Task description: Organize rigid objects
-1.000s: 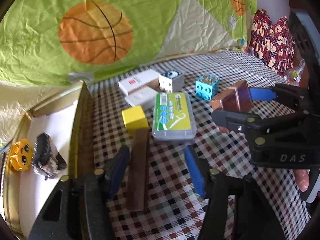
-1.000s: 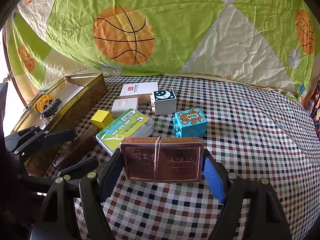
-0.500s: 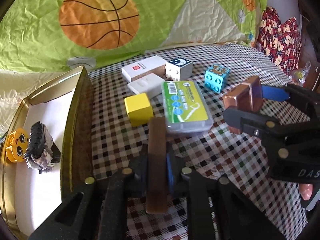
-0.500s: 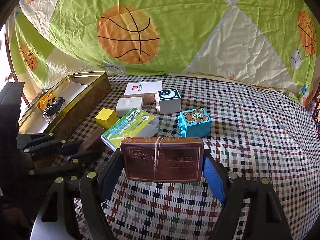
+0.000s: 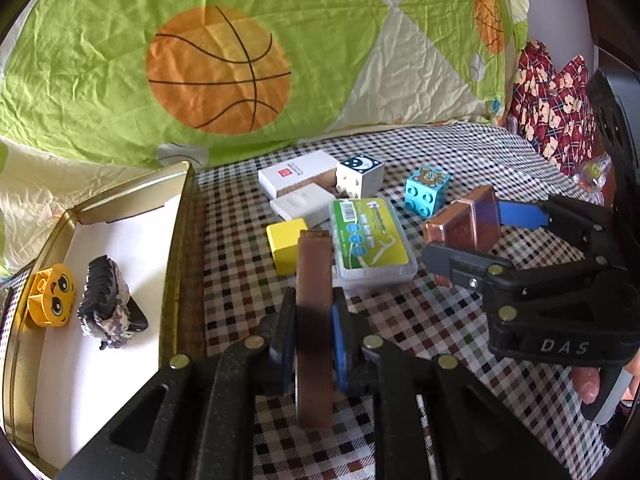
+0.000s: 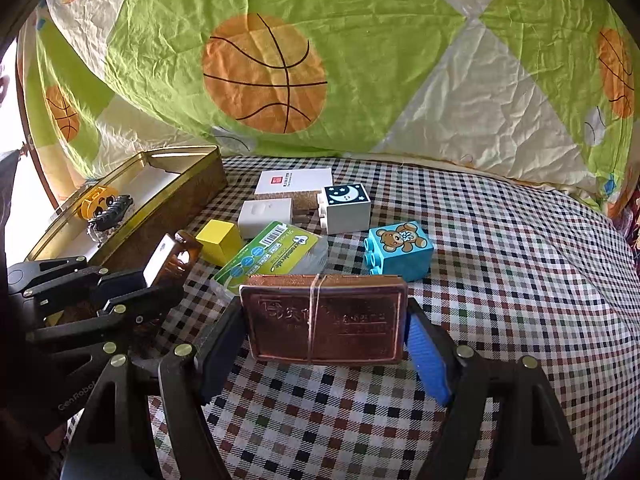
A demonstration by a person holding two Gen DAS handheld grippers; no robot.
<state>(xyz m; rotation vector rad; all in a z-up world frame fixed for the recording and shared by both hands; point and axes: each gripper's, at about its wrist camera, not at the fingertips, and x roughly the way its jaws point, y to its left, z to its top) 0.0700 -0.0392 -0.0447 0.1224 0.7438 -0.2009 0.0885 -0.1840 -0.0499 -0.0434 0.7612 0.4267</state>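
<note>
The left gripper (image 5: pixel 314 340) is clamped on a long, flat brown bar (image 5: pixel 314 320), glossy and translucent, held edge-up and pointing toward 12 o'clock above the checked cloth (image 5: pixel 460 320). The right gripper (image 6: pixel 324 344) grips a copper-coloured rectangular tin (image 6: pixel 324 320) with embossed lettering and a thin band round its middle, one pad on each short end. Both grippers tilt downward. At 9 o'clock stands a gold metal tray (image 5: pixel 176 240), white-lined. A yellow cube (image 5: pixel 286 240) and green-labelled plastic case (image 5: pixel 370 236) lie just beyond the bar.
</note>
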